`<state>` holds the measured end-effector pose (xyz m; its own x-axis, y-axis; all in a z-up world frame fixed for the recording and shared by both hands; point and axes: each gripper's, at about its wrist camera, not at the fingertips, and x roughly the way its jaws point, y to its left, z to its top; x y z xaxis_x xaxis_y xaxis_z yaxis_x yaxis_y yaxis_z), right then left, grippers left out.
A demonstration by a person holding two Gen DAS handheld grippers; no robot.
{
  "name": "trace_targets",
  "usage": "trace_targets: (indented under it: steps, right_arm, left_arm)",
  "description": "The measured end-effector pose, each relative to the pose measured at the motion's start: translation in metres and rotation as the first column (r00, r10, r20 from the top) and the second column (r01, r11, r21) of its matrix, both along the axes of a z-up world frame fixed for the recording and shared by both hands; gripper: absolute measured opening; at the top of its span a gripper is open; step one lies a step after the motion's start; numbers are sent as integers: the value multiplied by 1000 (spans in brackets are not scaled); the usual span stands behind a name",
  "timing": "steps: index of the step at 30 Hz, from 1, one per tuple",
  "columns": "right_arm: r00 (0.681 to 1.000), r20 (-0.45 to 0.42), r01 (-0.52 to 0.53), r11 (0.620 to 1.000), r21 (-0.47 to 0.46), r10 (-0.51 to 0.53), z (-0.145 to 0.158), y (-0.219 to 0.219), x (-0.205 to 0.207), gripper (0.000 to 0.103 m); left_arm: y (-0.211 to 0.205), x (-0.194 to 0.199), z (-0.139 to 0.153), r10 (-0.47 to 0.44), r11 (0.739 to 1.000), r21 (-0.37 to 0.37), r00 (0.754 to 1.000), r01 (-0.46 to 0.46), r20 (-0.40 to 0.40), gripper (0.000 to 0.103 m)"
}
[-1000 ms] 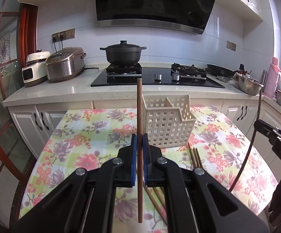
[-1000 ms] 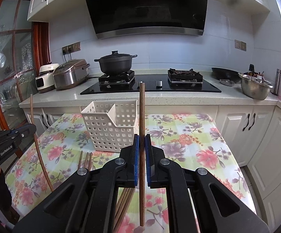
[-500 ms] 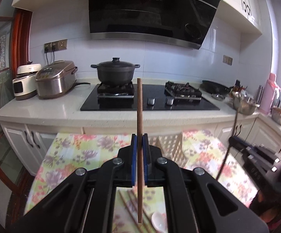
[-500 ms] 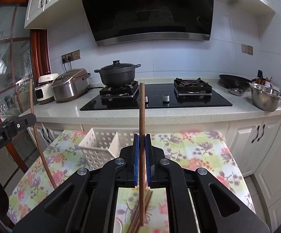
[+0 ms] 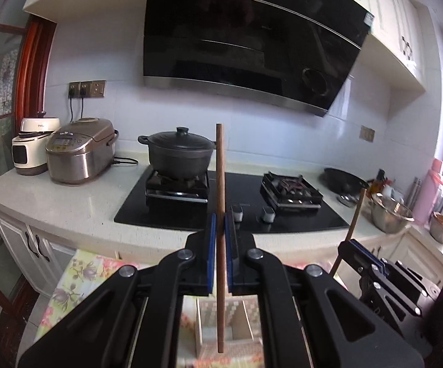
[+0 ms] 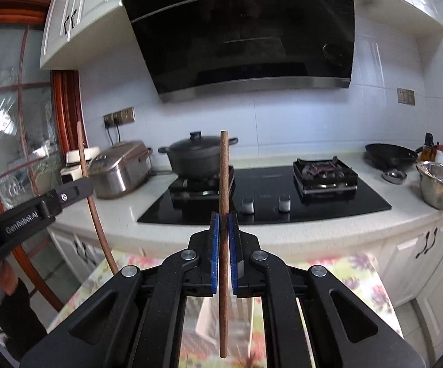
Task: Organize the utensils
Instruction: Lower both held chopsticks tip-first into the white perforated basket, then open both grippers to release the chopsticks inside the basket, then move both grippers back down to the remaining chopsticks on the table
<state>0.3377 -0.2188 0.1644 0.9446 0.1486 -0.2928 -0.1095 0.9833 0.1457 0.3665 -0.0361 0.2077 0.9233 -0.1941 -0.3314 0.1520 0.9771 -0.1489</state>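
My left gripper (image 5: 219,224) is shut on a brown wooden chopstick (image 5: 220,178) that stands upright between the blue pads. My right gripper (image 6: 223,224) is shut the same way on a second upright chopstick (image 6: 223,178). Each gripper shows in the other's view: the right gripper (image 5: 348,245) at the lower right with its chopstick (image 5: 355,214), the left gripper (image 6: 88,184) at the left with its chopstick (image 6: 91,202). The white slotted basket (image 5: 212,316) lies low between the left arms, blurred, and again low in the right wrist view (image 6: 242,316), under the sticks' lower ends.
The floral-cloth table (image 5: 77,276) stands before a white counter (image 5: 68,205) with a black hob (image 6: 313,199). On the counter are a black lidded pot (image 5: 180,153), a rice cooker (image 5: 78,153), a steel bowl (image 6: 442,187) and a wok (image 6: 390,155).
Both grippers rose and moved toward the counter with their chopsticks. The basket dropped from mid-view to the bottom, under the sticks. The loose chopsticks on the table left view.
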Motion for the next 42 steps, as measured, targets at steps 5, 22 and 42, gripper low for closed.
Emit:
trace_targets:
  steps: [5, 22, 42]
  right_arm:
    - [1000, 8, 2, 1000, -15, -2, -14, 6, 26, 7]
    - [986, -157, -61, 998, 0, 60, -92, 1, 57, 14]
    - [983, -176, 59, 998, 5, -57, -144, -47, -70, 85]
  left_arm:
    - [-10, 29, -19, 26, 999, 23, 1000, -27, 16, 6]
    - [-4, 57, -132, 25, 996, 90, 993, -14, -118, 15]
    - [30, -63, -173, 167, 960, 243, 982, -141, -89, 98]
